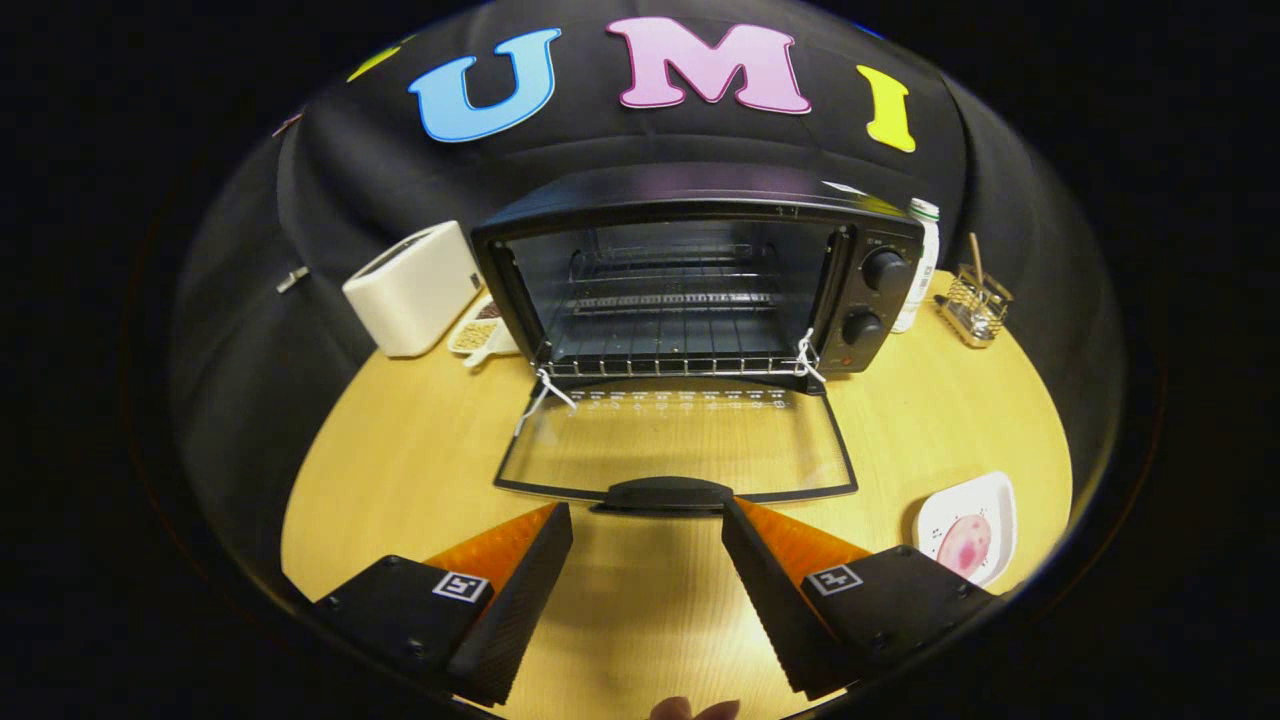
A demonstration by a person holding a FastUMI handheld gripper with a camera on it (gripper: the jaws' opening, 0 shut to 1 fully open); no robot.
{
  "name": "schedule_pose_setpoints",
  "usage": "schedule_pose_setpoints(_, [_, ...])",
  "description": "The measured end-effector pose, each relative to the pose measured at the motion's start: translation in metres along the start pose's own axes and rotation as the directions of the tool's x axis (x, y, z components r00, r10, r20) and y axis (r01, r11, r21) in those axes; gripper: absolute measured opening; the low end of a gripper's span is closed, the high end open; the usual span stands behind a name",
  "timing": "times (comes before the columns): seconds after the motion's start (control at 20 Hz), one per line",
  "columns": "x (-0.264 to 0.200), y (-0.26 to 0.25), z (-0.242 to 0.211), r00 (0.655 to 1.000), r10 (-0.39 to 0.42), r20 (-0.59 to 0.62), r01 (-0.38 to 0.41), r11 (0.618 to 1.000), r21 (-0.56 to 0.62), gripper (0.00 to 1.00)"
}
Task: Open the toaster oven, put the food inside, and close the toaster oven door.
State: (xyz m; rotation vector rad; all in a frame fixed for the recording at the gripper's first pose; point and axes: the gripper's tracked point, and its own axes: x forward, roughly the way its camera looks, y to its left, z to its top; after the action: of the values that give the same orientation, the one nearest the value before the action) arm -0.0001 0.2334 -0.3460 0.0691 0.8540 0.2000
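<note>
The gripper (648, 520) was released, fingers spread just short of the door (676, 450) handle — oven (700, 275) open, door flat on the table (400, 460). Food (964, 543) sat on a plate (990, 492) at near right; a white toaster (415, 288) stood far left.

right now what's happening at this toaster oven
A person is working a handheld gripper at a toaster oven on a wooden table. The oven's glass door is already folded down flat, and the gripper is open, empty, just short of the door handle. The food sits on a white plate beside the right finger, not yet loaded.
</note>
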Motion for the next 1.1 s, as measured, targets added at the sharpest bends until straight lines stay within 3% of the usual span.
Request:
schedule_pose_setpoints(0.2, [-0.034, -0.021, 0.026, 0.998, 0.068, 0.018, -0.069, 0.997, 0.046, 0.99])
schedule_pose_setpoints(0.45, [-0.069, -0.095, 0.019, 0.991, 0.026, -0.129, -0.027, 1.0, 0.001, 0.99])
schedule_pose_setpoints(0.65, [-0.087, -0.161, 0.019, 0.975, -0.005, -0.221, 0.012, 0.999, 0.033, 0.99])
schedule_pose_setpoints(1.1, [-0.086, -0.309, -0.01, 0.878, -0.066, -0.473, 0.117, 0.99, 0.08, 0.99])
